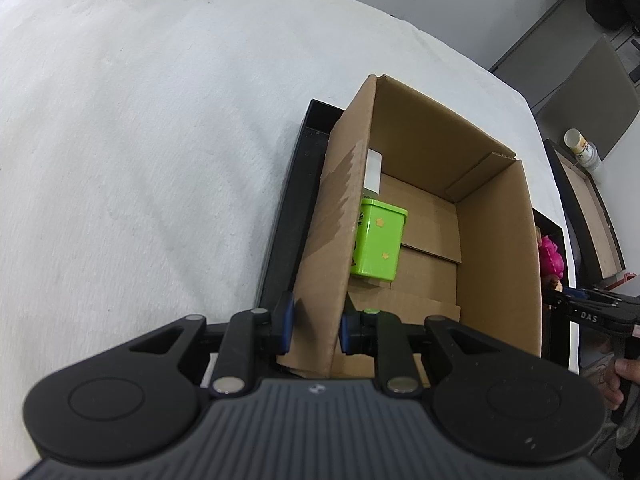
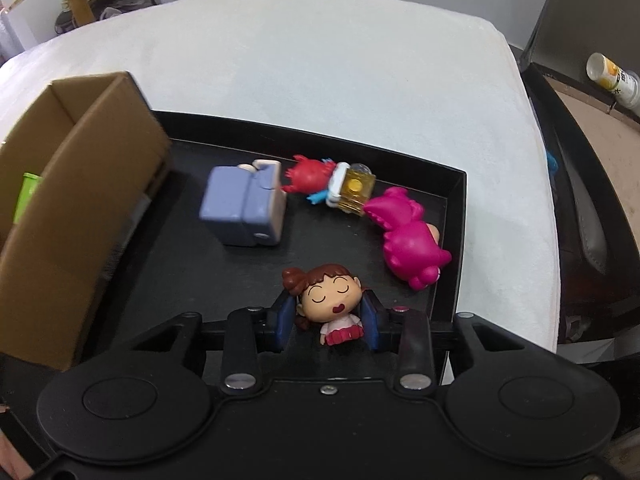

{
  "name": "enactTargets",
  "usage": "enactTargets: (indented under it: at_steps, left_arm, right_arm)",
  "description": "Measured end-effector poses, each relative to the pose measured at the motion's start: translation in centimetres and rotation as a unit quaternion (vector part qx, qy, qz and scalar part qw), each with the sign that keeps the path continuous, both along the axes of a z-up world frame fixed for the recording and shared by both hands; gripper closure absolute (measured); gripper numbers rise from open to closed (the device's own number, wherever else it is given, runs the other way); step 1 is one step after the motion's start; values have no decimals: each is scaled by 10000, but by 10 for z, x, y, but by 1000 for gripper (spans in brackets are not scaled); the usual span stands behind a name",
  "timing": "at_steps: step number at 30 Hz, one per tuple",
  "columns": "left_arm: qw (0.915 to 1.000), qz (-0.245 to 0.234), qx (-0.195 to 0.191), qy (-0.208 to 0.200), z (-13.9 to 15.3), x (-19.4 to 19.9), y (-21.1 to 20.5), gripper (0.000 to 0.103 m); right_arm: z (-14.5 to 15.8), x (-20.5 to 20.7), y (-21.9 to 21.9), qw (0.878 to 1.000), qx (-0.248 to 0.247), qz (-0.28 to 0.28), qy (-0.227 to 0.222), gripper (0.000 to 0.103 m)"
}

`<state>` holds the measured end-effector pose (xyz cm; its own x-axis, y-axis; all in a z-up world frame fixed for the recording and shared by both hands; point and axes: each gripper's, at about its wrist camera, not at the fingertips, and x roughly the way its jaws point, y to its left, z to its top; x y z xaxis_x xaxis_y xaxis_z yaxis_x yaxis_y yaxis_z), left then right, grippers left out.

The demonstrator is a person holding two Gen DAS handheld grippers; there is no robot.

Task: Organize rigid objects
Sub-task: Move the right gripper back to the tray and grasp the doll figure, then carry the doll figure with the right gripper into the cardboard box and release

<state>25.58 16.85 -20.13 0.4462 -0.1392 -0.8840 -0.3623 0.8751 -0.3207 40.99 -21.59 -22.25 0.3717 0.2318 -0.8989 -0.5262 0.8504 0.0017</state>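
A cardboard box [image 1: 496, 248] stands on a black tray [image 1: 288, 208], with a green tin [image 1: 378, 246] inside it. My left gripper [image 1: 314, 324] is shut on the box's near left wall. In the right wrist view, my right gripper [image 2: 328, 318] is shut on a girl figurine [image 2: 330, 300] with brown hair that lies on the black tray [image 2: 456, 216]. Farther in on the tray lie a lilac block toy [image 2: 244, 210], a red and yellow toy [image 2: 332, 184] and a magenta dinosaur [image 2: 408, 234]. The cardboard box [image 2: 72, 208] stands at the left.
The tray rests on a white cloth-covered table [image 1: 140, 140]. A dark wooden piece of furniture [image 2: 592, 184] with a yellow-and-white bottle [image 2: 614, 78] stands to the right of the table. Shoes and a shelf lie beyond the table's far edge.
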Motion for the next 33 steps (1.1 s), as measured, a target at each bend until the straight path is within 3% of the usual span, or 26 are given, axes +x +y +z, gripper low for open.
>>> enactTargets:
  at_steps: [15,33]
  left_arm:
    - [9999,-103,-66,-81,2,-6,-3,82]
    - [9996,-200,-117,-187,0,-8,0,82]
  right_arm:
    - [48,-27,14,9996,203,7,-187,68]
    - [94,-49,54,9978,301,397,-425,68]
